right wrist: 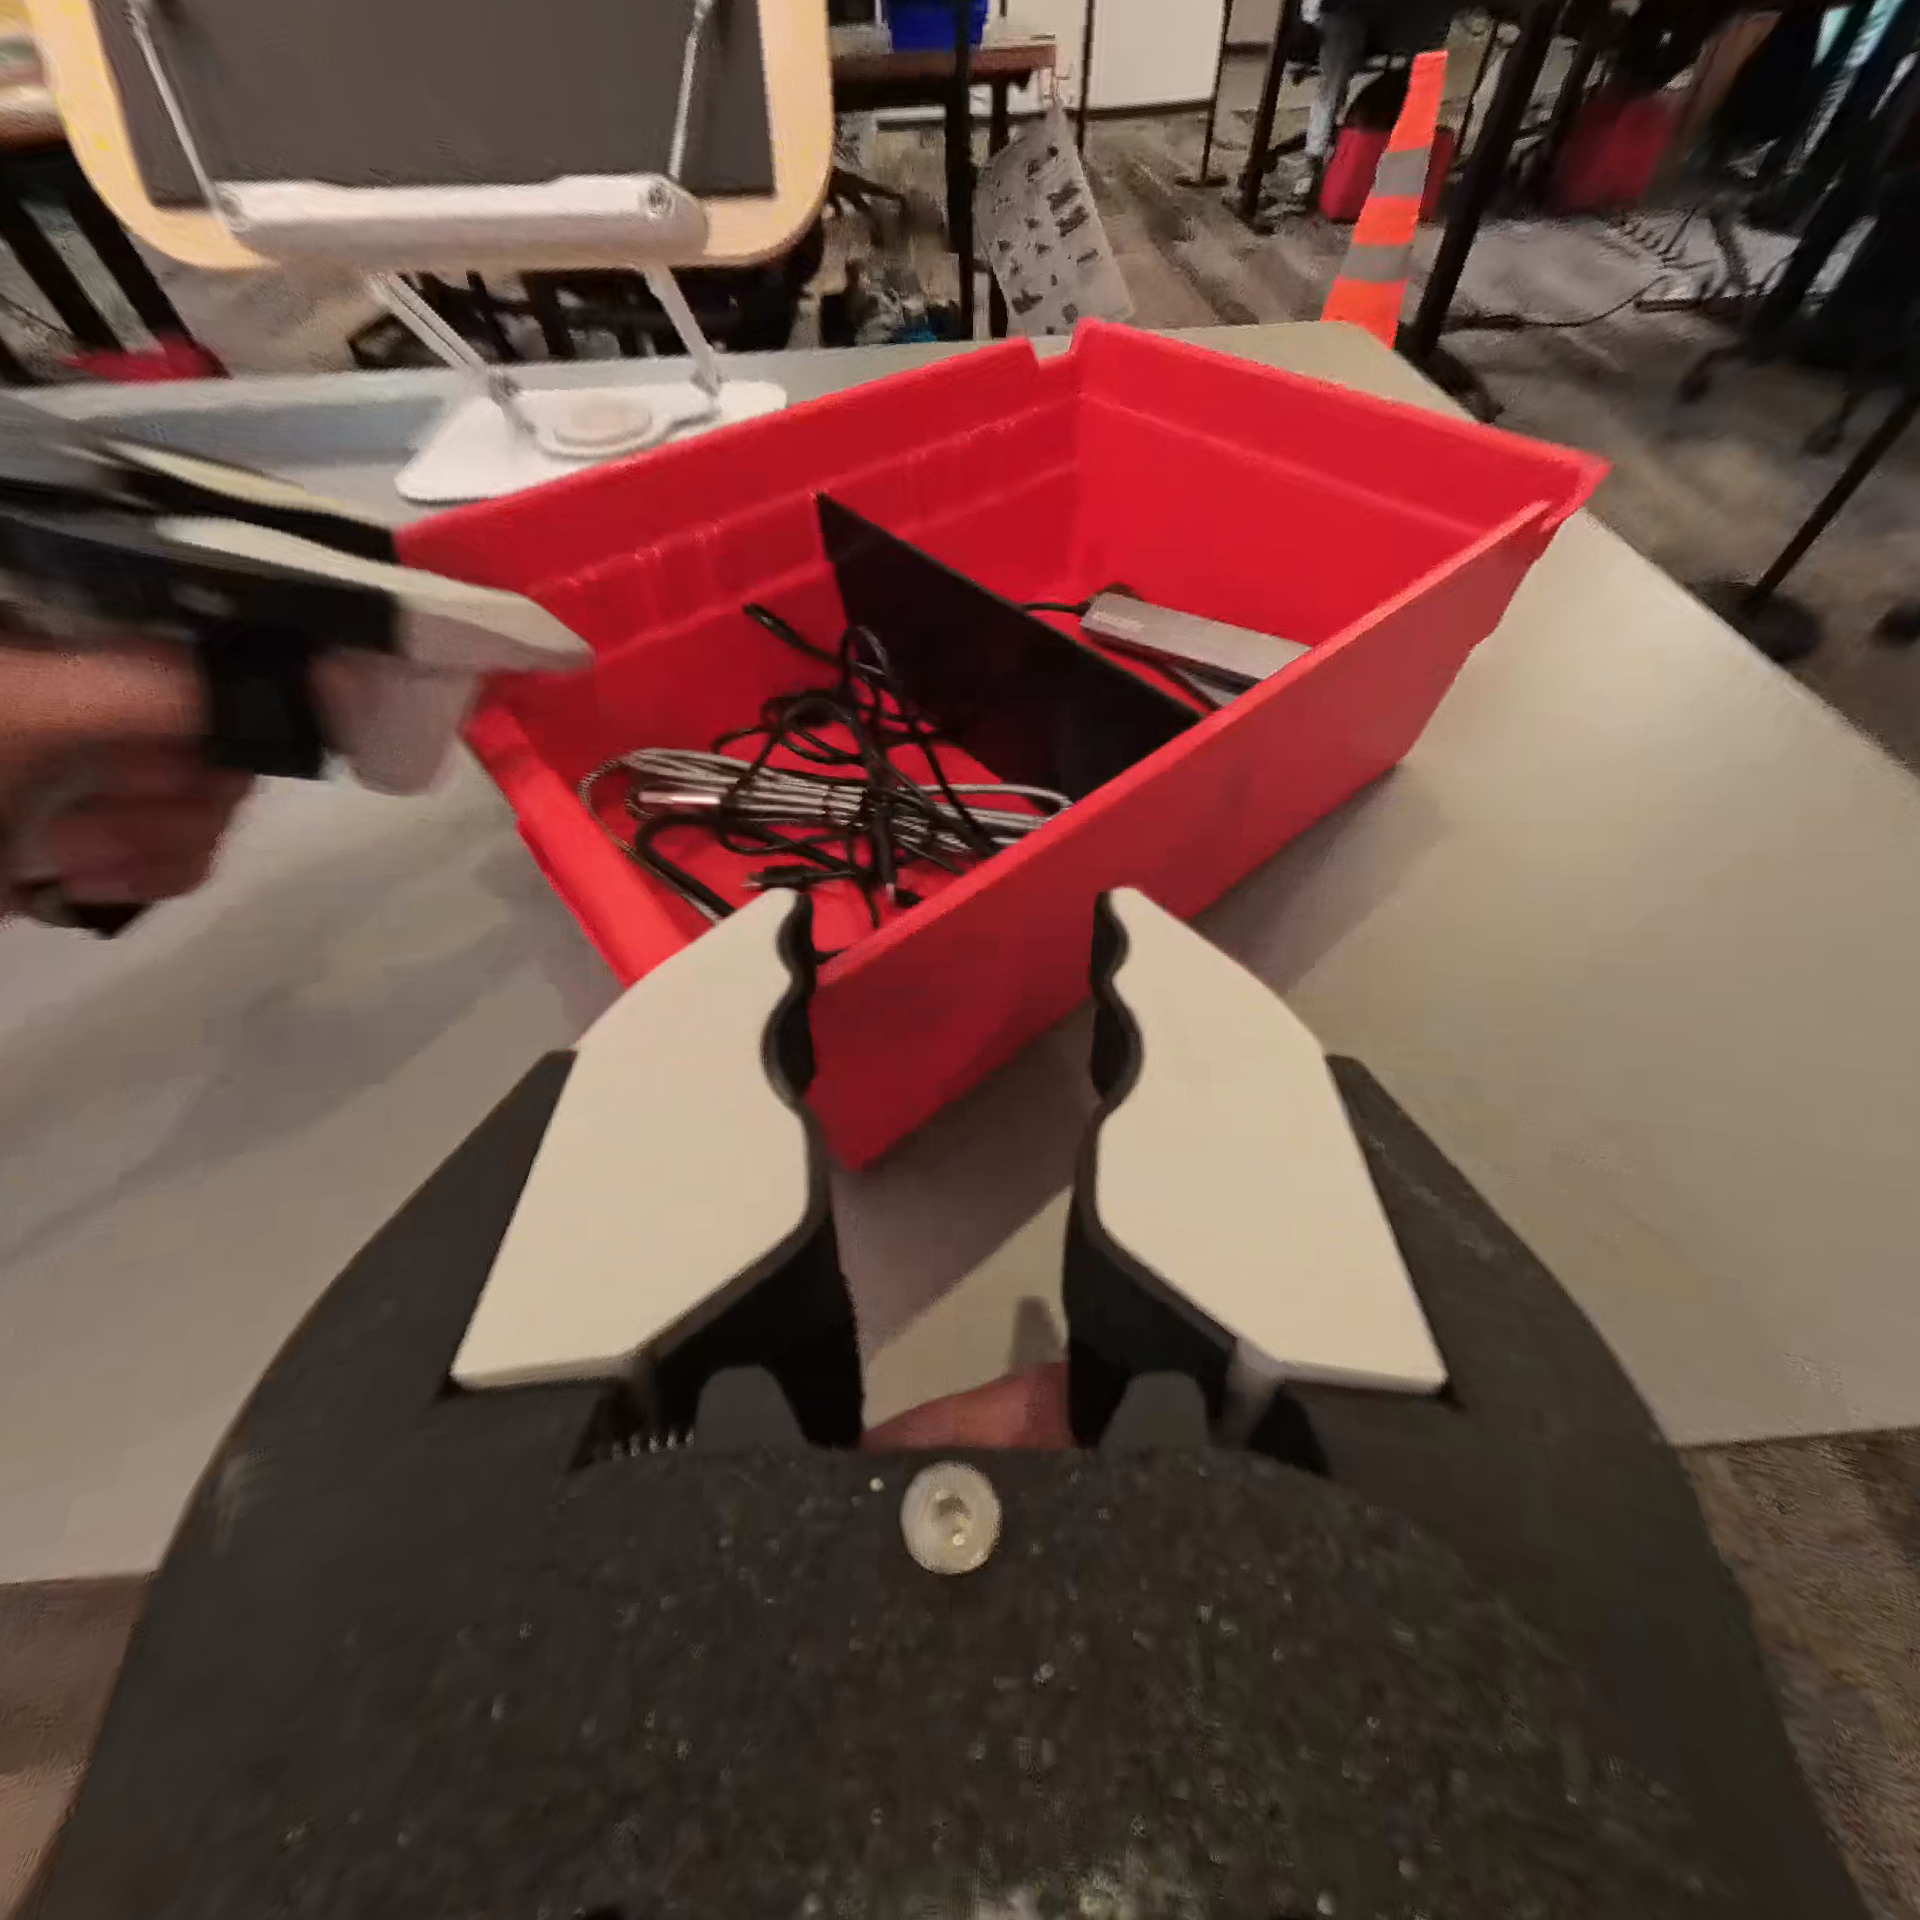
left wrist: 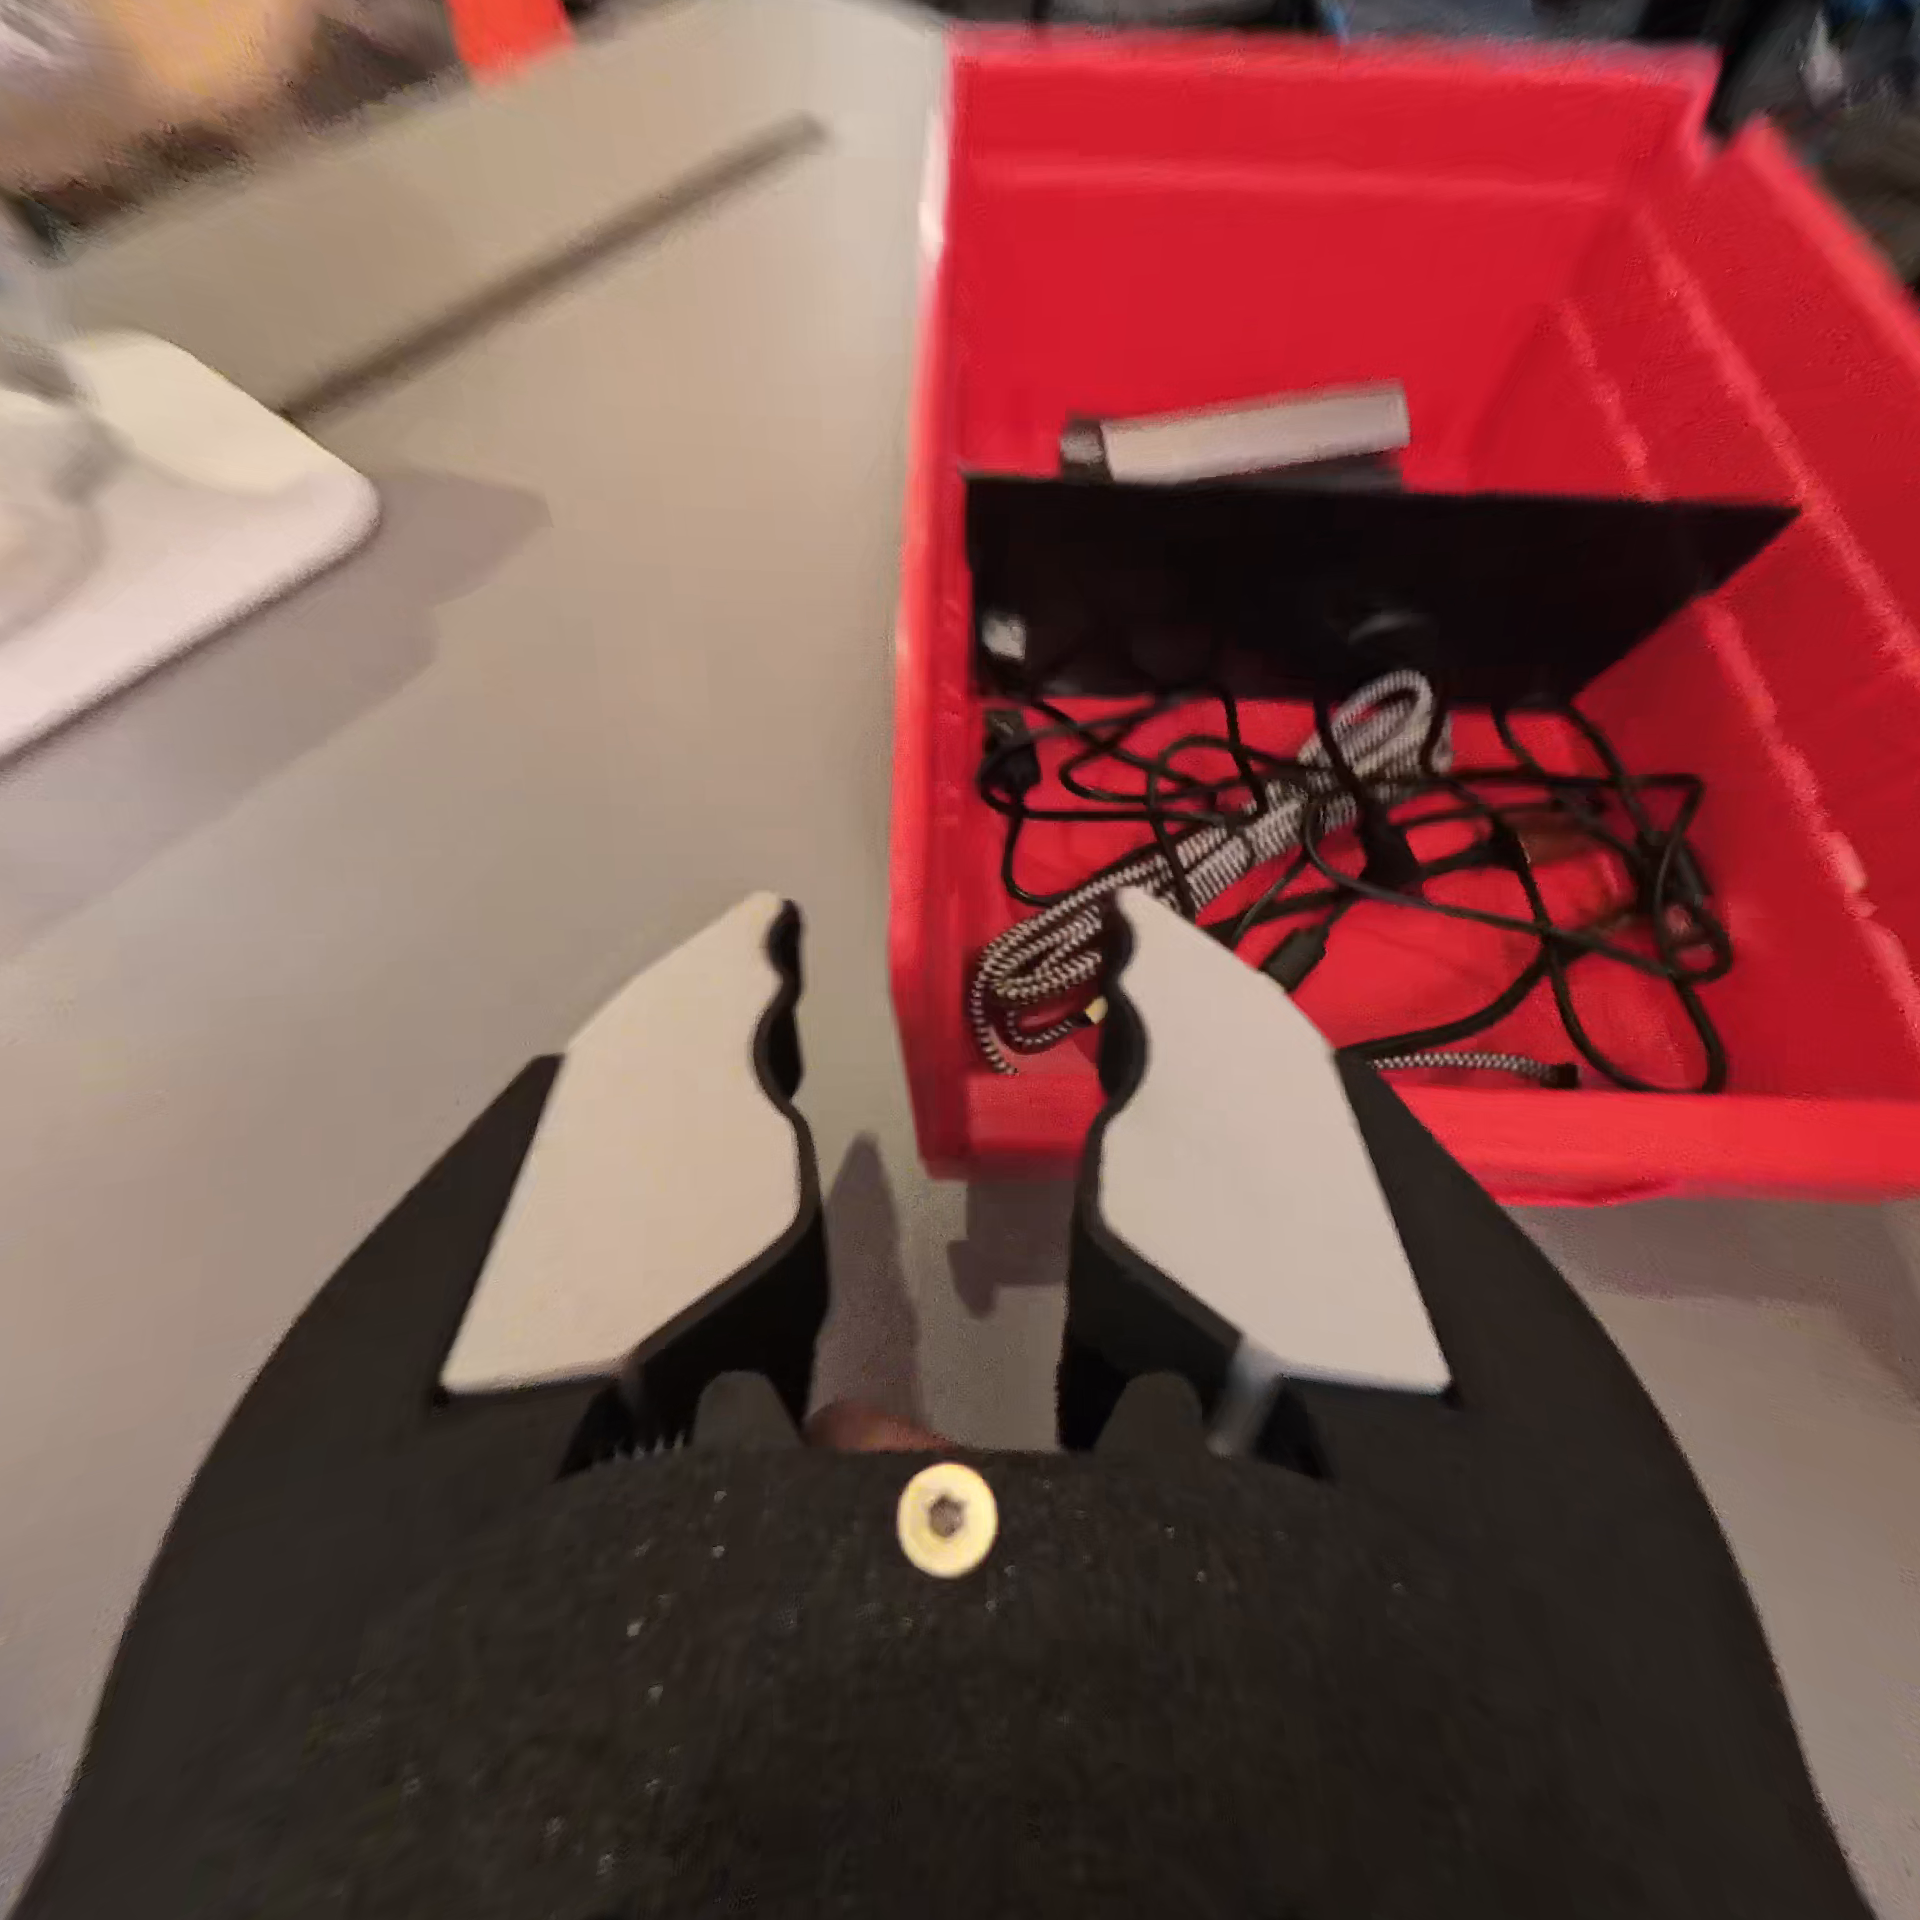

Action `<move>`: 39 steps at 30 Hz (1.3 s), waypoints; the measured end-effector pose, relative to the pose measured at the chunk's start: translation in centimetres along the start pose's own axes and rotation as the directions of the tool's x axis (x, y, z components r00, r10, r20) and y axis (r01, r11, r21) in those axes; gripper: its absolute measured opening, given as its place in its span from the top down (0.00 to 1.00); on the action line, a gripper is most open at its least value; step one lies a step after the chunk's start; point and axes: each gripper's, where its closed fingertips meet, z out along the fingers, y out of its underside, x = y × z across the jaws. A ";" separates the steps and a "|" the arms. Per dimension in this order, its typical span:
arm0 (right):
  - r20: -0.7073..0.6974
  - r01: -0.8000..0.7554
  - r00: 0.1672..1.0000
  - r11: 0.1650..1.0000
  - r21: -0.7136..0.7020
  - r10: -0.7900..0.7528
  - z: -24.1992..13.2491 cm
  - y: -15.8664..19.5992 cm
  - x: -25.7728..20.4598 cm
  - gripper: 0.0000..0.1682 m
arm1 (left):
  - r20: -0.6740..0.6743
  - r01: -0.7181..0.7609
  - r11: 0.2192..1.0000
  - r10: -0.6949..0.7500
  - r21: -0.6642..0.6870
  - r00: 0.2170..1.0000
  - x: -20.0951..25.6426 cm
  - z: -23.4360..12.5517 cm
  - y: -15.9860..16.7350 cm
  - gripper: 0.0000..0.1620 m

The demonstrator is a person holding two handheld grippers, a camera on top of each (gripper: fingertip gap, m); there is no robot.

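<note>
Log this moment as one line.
left gripper: open, empty, near red bin | right gripper: open, empty | cables in bin

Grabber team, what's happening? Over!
Left gripper open, empty, at red bin corner. Right gripper open, empty, near bin. Tangled cables inside, before black divider.

No words or numbers can be read here. The grey metal box [right wrist: 1195, 634] in the far part of the red bin [right wrist: 1247, 831] has a small dark mark on one end, but it is too blurry to make out. A white sheet [right wrist: 1049, 234] behind the worktop [right wrist: 1558, 1039] has rows of small dark marks on it, and they are too tiny to tell. The orange cone [right wrist: 1392, 208] has plain grey bands and no writing.
</note>
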 end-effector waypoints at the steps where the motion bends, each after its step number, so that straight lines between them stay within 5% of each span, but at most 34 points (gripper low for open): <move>1: -0.003 -0.013 1.000 1.000 0.005 0.013 -0.1 0.0 -0.1 0.72 | -0.040 -0.002 0.999 0.000 -0.054 0.999 0.5 1.0 0.6 0.82; 3: -0.021 -0.015 1.000 1.000 -0.010 0.015 -0.2 0.1 -0.1 0.80 | -0.038 0.058 0.997 -0.060 -0.057 0.997 1.2 1.1 0.8 0.91; 4: -0.007 -0.015 1.000 0.999 -0.034 0.014 -0.3 0.5 -0.3 0.70 | -0.025 0.055 0.996 -0.057 -0.063 0.998 1.6 0.8 1.1 0.98; 6: 0.023 -0.016 1.000 0.999 -0.047 0.018 -0.6 1.2 -0.5 0.64 | 0.037 0.035 0.998 -0.033 -0.061 0.999 2.4 0.0 1.6 0.99; 8: -0.033 0.024 0.999 0.999 -0.036 -0.025 -0.4 1.6 0.5 0.69 | 0.072 0.028 0.998 -0.024 -0.058 0.997 3.1 -1.0 2.3 0.98; 10: -0.082 0.028 0.996 0.995 -0.099 -0.036 0.6 3.0 1.5 0.76 | 0.099 0.029 0.999 -0.025 -0.039 0.995 3.6 -2.2 3.1 0.98; 13: -0.039 -0.053 0.998 0.982 -0.180 0.047 1.7 4.5 1.0 0.71 | 0.111 -0.002 1.000 0.000 0.012 0.994 4.1 -3.8 3.9 0.96; 17: -0.074 -0.055 0.996 0.984 -0.172 0.043 1.9 3.0 -0.1 0.93 | 0.222 -0.046 0.998 0.034 0.052 0.974 2.5 -7.0 5.0 0.96; 28: 0.223 0.203 0.958 0.976 -0.085 -0.180 11.8 -2.0 -14.5 0.97 | 0.552 0.179 0.978 -0.208 0.107 0.807 -9.5 -16.2 10.1 0.95; 36: 0.315 0.208 0.935 0.971 -0.116 -0.163 14.3 -0.9 -15.3 0.97 | 0.554 0.225 0.965 -0.263 0.136 0.790 -9.5 -16.3 10.9 0.91; 39: 0.350 0.266 0.910 0.960 -0.081 -0.223 12.1 -0.4 -14.2 0.87 | 0.531 0.216 0.957 -0.286 0.192 0.797 -8.3 -18.7 9.6 0.80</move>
